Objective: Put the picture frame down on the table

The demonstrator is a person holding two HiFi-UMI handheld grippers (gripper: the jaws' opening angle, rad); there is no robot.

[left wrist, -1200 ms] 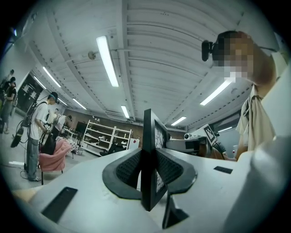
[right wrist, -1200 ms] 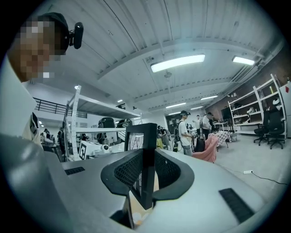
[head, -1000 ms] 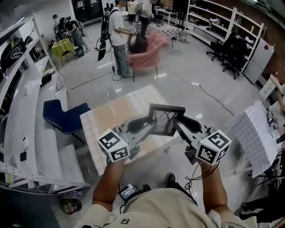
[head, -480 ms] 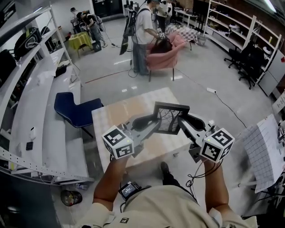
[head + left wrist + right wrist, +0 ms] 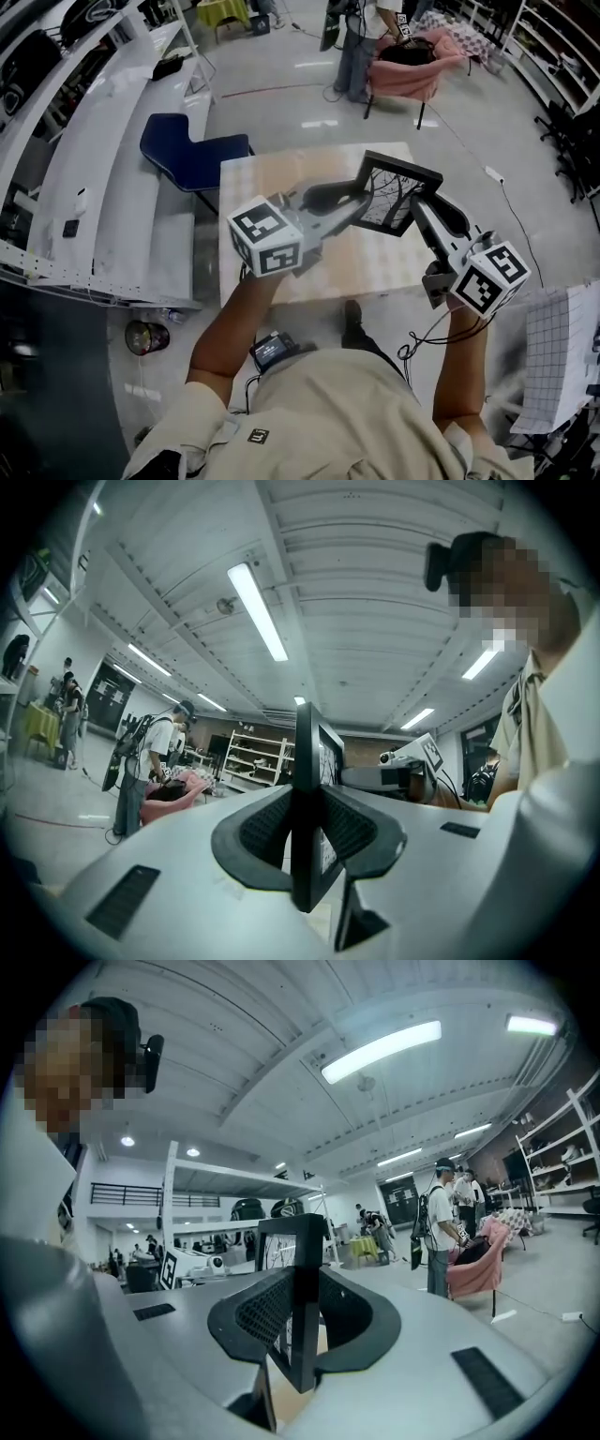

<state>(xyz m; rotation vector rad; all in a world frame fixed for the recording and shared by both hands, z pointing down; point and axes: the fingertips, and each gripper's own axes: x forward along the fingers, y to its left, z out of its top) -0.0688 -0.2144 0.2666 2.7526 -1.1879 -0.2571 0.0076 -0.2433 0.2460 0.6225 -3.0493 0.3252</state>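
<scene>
Picture frame (image 5: 397, 194) hangs in the air above the table (image 5: 272, 183). I have my left gripper (image 5: 356, 200) pinching its left edge and my right gripper (image 5: 424, 204) pinching its right edge, both clamped on it.

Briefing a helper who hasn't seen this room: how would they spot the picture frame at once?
Find the pale table beside the blue chair. Over its far right corner, the left tongs and right tongs clamp the picture frame by its side edges. It is the only dark-rimmed rectangle there, with a black branch drawing on white.
</scene>
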